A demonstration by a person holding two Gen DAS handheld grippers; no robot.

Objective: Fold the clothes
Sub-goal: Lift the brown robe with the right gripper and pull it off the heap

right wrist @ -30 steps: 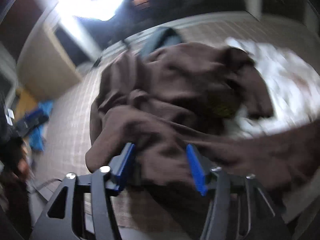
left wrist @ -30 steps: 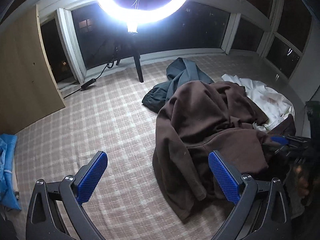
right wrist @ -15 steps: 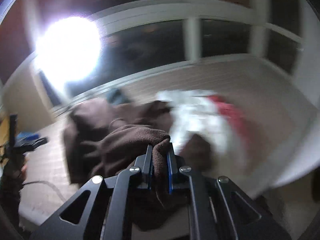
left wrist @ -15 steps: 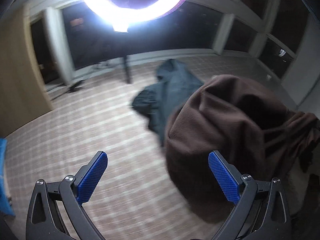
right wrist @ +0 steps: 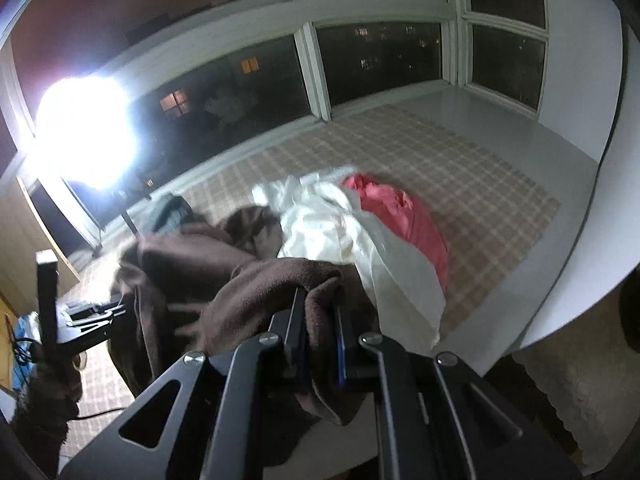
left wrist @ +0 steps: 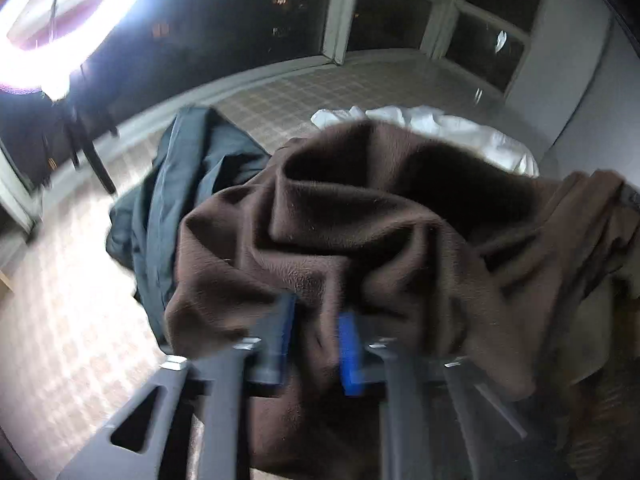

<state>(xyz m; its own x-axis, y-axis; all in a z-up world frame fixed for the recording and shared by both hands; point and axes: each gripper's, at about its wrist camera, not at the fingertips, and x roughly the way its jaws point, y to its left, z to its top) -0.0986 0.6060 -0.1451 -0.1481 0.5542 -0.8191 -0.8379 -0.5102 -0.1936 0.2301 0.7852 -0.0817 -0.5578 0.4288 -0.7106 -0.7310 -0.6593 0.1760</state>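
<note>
Tongs on both sides, left tongs [left wrist: 316, 344] and right tongs [right wrist: 318, 332], are pinching the crumpled brown fleece garment [left wrist: 360, 232] (bunched); spreading it taut before laying flat would help.

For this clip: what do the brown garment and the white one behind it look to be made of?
Brown garment: looks like fleece, matte, with a fuzzy nap and soft, thick folds. White garment: seems a thin, smooth woven cloth, perhaps cotton, with a slight sheen and crisp creases; blur leaves this uncertain.
</note>
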